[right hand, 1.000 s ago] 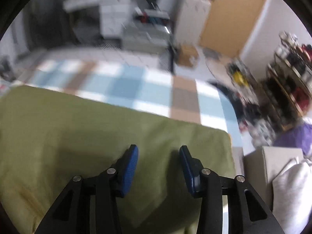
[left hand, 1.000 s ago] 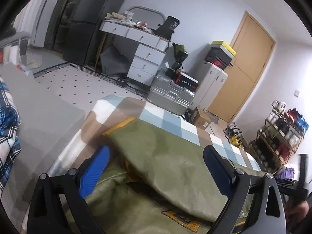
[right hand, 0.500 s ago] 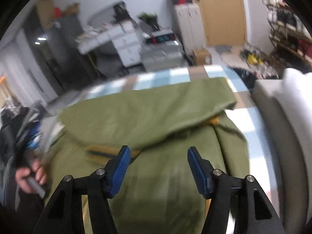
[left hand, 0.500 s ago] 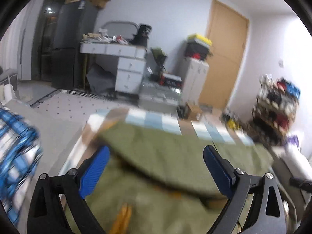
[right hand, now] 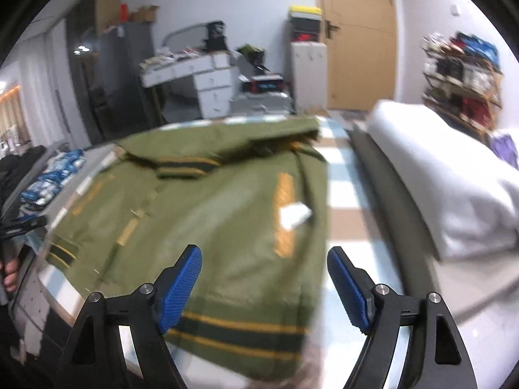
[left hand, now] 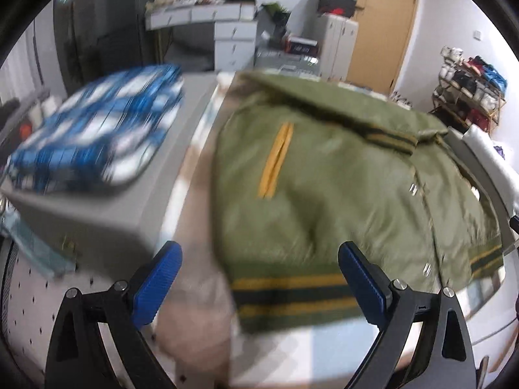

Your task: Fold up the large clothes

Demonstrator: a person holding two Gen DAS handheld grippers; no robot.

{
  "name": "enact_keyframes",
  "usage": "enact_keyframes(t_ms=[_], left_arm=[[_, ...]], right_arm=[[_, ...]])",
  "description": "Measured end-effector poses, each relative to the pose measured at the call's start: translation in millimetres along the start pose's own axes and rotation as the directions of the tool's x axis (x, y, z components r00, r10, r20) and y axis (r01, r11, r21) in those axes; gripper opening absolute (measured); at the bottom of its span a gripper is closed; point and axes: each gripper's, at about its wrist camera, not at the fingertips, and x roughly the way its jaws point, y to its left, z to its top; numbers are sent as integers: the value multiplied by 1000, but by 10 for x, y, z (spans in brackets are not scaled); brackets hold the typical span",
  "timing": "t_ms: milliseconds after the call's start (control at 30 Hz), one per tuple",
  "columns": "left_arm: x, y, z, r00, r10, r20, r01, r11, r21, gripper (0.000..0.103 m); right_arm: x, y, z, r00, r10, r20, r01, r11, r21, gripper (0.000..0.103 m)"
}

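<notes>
The olive-green jacket (left hand: 324, 175) lies spread on the checked cloth (right hand: 343, 194) that covers the counter, its upper part folded down over the body. Its front faces up. Dark green and yellow striped ribbing runs along the hem nearest the cameras and shows again on a cuff lying across the upper part. A yellow-trimmed slit pocket (left hand: 275, 159) sits on one front panel, and a row of metal snaps follows the placket. In the right wrist view a small white tag (right hand: 293, 215) lies on the other pocket trim. Both views are motion-blurred.

The left gripper (left hand: 259, 287) hangs above the hem corner with its jaws released and nothing between them. The right gripper (right hand: 264, 287) hangs over the opposite hem corner; its jaws have just been opening, stand apart, and grasp nothing.

A folded blue-and-white plaid garment (left hand: 97, 129) rests on a grey surface beside the counter. A white pillow (right hand: 447, 175) lies on the other side. Farther back stand a white desk with drawers (right hand: 207, 77), a wooden door (right hand: 360, 35), a white cabinet with a yellow-lidded box on top (right hand: 308, 61) and a loaded shoe rack (left hand: 470, 94). The floor is pale tile with dark dots.
</notes>
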Motion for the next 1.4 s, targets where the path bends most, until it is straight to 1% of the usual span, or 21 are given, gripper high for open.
enact_keyframes(t_ms=[67, 133, 200, 300, 367, 433, 467, 500, 533, 633, 700, 800, 867, 967, 1067, 1133, 1200, 1233, 1300, 1367, 1400], left_arm=[[15, 16, -36, 1000, 18, -15, -18, 1000, 22, 94], [32, 34, -33, 1000, 6, -31, -5, 1000, 20, 94], [90, 35, -15, 998, -11, -59, 12, 1000, 12, 94], [159, 5, -26, 998, -21, -67, 22, 1000, 16, 94], [193, -7, -51, 996, -43, -77, 44, 999, 7, 94], [223, -29, -81, 994, -73, -86, 74, 997, 7, 94], [214, -10, -159, 992, -78, -97, 79, 997, 9, 94], [237, -21, -171, 991, -83, -109, 84, 996, 9, 94], [261, -28, -181, 989, -92, -117, 94, 996, 7, 94], [270, -54, -225, 987, -106, -119, 108, 994, 13, 94], [263, -76, -249, 988, -100, -117, 103, 994, 23, 94], [266, -88, -266, 988, -93, -120, 98, 995, 32, 94], [248, -81, -280, 989, -92, -119, 97, 995, 38, 94], [228, -96, -286, 990, -90, -112, 96, 994, 50, 94], [183, -115, -288, 991, -90, -96, 97, 993, 72, 94], [162, -137, -293, 992, -88, -87, 96, 991, 94, 94], [164, -158, -292, 993, -81, -81, 91, 989, 116, 94], [166, -162, -290, 994, -77, -77, 86, 989, 122, 94], [165, -154, -288, 994, -81, -75, 90, 989, 119, 94], [176, -133, -279, 993, -92, -80, 101, 989, 108, 94], [184, -125, -276, 992, -91, -84, 100, 989, 105, 94]], right_arm=[[23, -156, -111, 999, -4, -32, 5, 999, 43, 80], [70, -252, -211, 997, 3, -78, 4, 996, 90, 80], [127, -308, -313, 992, 45, -119, -28, 990, 138, 80], [243, -264, -367, 982, 120, -146, -93, 980, 177, 80], [307, -183, -380, 976, 149, -160, -119, 976, 182, 76], [356, -87, -379, 972, 170, -162, -143, 975, 170, 47], [374, -36, -348, 975, 147, -164, -122, 980, 155, 44], [386, 0, -316, 977, 140, -160, -117, 982, 145, 34], [384, 11, -289, 979, 141, -147, -119, 982, 148, 17], [255, -30, -178, 981, 181, -64, -167, 969, 184, 12], [150, -74, -94, 986, 164, -6, -159, 966, 202, 11], [-10, -152, -20, 983, 168, 76, -182, 955, 233, 10], [-26, -153, -7, 990, 107, 95, -125, 970, 206, 10], [169, -278, -73, 999, 40, 19, -43, 967, 251, 10], [297, -373, -186, 997, -45, -57, 59, 961, 270, 11], [348, -350, -262, 993, -27, -111, 56, 960, 273, 11], [267, -271, -273, 993, -44, -106, 70, 966, 250, 17], [198, -221, -259, 993, -62, -97, 84, 969, 232, 18], [9, -98, -222, 996, -76, -38, 82, 978, 194, 19], [-223, 79, -169, 996, -69, 55, 61, 988, 143, 28], [-342, 186, -154, 992, -60, 107, 48, 992, 115, 44]])
